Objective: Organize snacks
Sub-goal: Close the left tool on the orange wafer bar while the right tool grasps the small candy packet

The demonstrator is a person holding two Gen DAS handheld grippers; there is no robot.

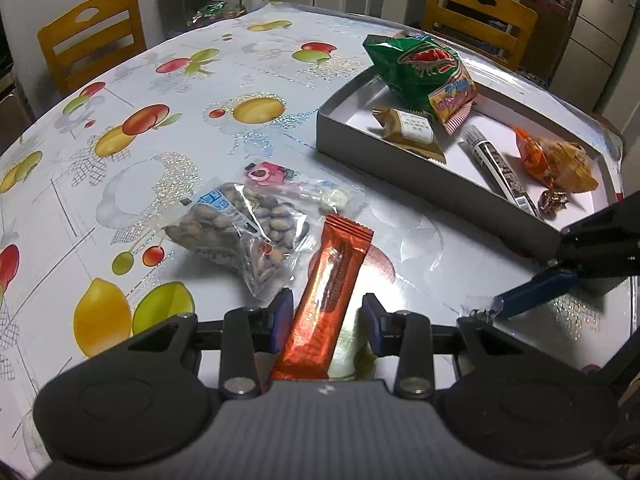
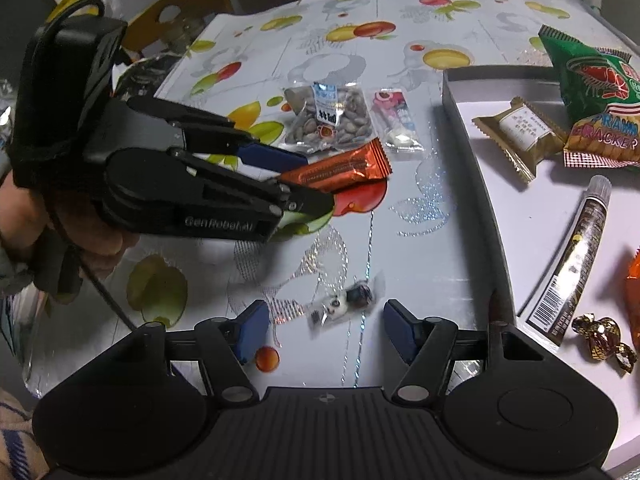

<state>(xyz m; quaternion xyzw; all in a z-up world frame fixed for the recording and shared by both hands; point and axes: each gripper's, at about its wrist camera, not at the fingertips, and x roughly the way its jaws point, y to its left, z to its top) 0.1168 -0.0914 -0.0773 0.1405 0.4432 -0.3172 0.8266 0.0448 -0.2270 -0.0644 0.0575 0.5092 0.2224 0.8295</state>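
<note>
Left wrist, jaws astride orange bar (image 1: 330, 296), apart.

Orange packet (image 2: 634, 292) cut off, perhaps candy

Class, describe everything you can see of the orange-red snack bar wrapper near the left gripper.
The orange-red snack bar is a long, slim, shiny foil packet with crimped, ridged ends, sealed and slightly creased. It runs lengthwise between the fingers of the left gripper, tilted, its far end toward the bag of nuts. One blue pad sits against its side; the other stands apart. From the right wrist view it looks lifted off the tablecloth, outside the box.
</note>
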